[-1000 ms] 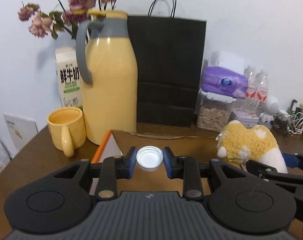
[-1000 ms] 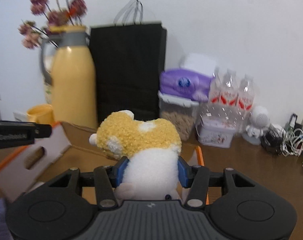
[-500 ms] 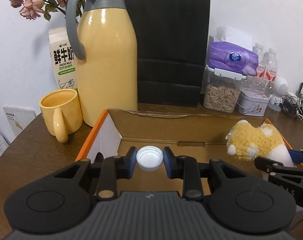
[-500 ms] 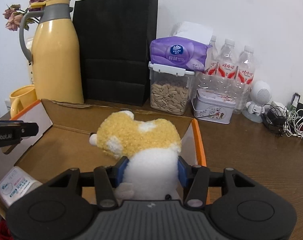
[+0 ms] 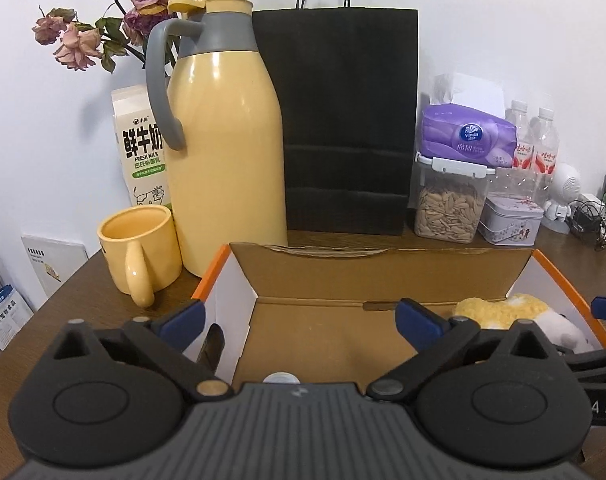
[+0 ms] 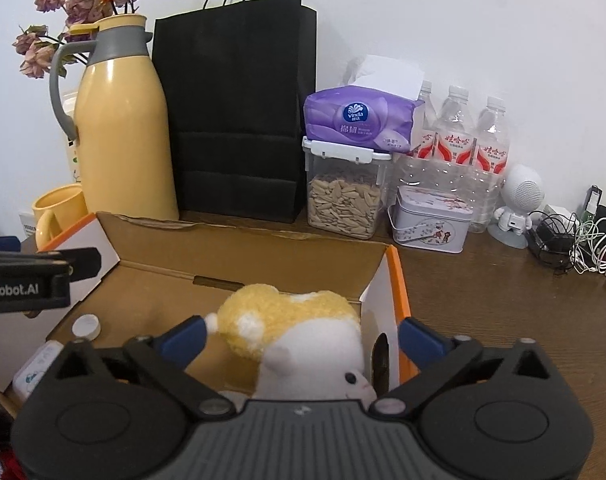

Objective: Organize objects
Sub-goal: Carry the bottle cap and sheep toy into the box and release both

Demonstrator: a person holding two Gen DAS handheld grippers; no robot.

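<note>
An open cardboard box point(image 5: 383, 276) with orange edges stands on the brown table. My left gripper point(image 5: 301, 316) hangs over its left part, jaws opening wide with nothing between them. The small white cap point(image 5: 281, 378) lies on the box floor just under it, also visible as a cap point(image 6: 87, 326) in the right wrist view. My right gripper point(image 6: 301, 338) is over the right part of the box point(image 6: 239, 256), jaws opening. The yellow-and-white plush toy point(image 6: 287, 316) rests in the box between its fingers, and the blue pads stand clear of it.
Behind the box stand a yellow thermos jug point(image 5: 223, 152), a yellow mug point(image 5: 137, 248), a milk carton point(image 5: 141, 144) and a black paper bag point(image 5: 349, 120). A seed container point(image 6: 345, 200), tin point(image 6: 431, 226), water bottles point(image 6: 457, 140) and cables point(image 6: 575, 244) crowd the right. A white packet point(image 6: 35, 368) lies in the box.
Both grippers went from shut to wide open. The white cap dropped from the left jaws onto the box floor. The plush toy left the right pads and settled in the box.
</note>
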